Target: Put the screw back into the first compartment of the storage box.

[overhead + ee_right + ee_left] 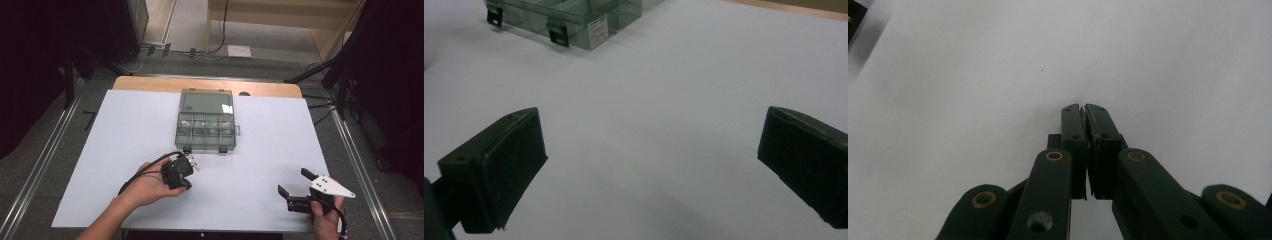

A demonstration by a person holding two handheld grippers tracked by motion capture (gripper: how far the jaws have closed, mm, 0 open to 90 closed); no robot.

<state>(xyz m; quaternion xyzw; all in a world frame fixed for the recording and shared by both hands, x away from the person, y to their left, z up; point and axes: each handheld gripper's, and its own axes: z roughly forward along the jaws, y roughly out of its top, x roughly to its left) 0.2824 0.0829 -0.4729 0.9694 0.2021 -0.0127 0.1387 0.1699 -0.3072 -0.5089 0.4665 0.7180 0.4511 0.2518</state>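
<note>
Box: the clear compartment box (206, 125) sits closed at the tabletop's (125, 165) far middle, latches facing near.
Left gripper (186, 161): fingers pinched together, empty (just near the box's left latch).
Right gripper (296, 183): fingers wide, idle near right.
Advice: part the left fingers before hooking the latch.

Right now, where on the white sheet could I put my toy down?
Lots of bare sheet left of the box, and more on its right. There is also room between the left claw and the right claw. The narrow strip between the box and the left claw is tight.
</note>
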